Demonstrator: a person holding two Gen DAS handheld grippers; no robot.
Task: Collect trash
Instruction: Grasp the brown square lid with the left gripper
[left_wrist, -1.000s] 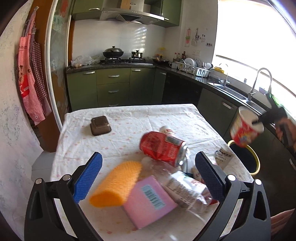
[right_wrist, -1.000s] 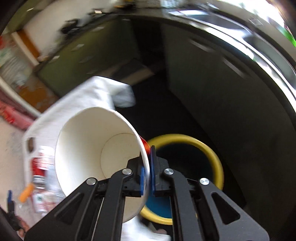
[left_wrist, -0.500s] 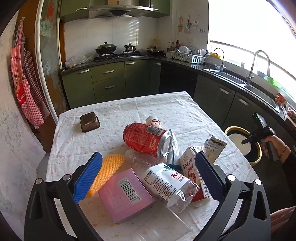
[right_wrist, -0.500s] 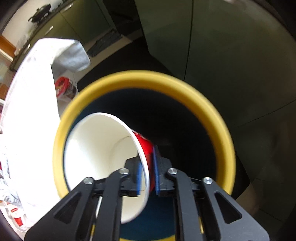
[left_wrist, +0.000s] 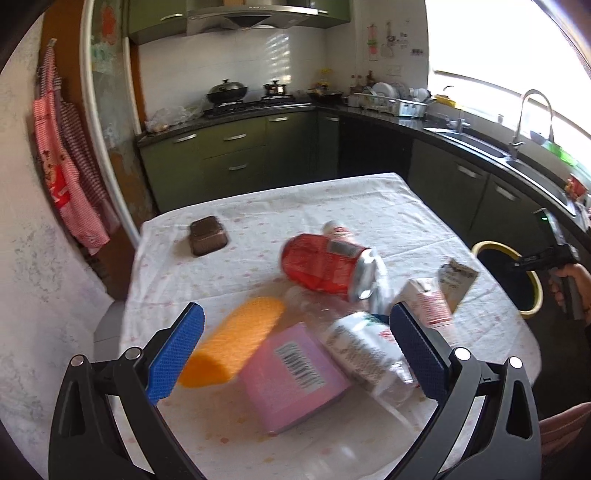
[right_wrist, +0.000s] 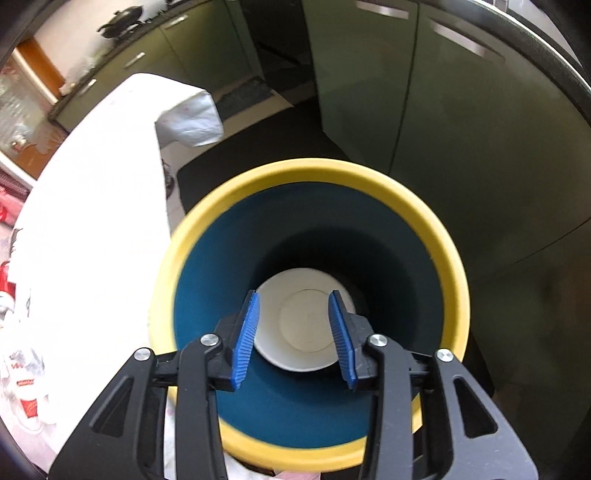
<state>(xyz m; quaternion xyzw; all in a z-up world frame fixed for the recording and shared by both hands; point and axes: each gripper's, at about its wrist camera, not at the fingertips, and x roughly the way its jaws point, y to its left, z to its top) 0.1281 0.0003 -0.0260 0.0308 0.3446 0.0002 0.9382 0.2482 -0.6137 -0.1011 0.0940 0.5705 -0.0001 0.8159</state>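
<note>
My right gripper (right_wrist: 295, 332) hangs over the yellow-rimmed blue bin (right_wrist: 436, 236), pointing down into it, and its jaws are opening with nothing held between them. A white paper cup (right_wrist: 303, 328) lies at the bottom of the bin, mouth up. My left gripper (left_wrist: 295, 354) stands open above the table over a pile of trash: a crushed red can (left_wrist: 321, 266), a clear plastic bottle (left_wrist: 365, 350), a pink box (left_wrist: 291, 373), an orange sponge (left_wrist: 232, 343) and small cartons (left_wrist: 428, 299). In the left wrist view the bin (left_wrist: 532, 295) stands beside the table, with a hand (left_wrist: 569, 277) holding the right gripper above it.
A white tablecloth (left_wrist: 332, 206) covers the table. A brown box (left_wrist: 207, 234) lies at its far left. Dark green kitchen cabinets (left_wrist: 229, 155) and a sink counter (left_wrist: 480, 147) ring the room. An apron (left_wrist: 62, 177) hangs on the left wall.
The right gripper sank toward the bin and its jaws parted; the paper cup left them and dropped to the bottom. The left gripper stayed over the pile, turning slightly.
</note>
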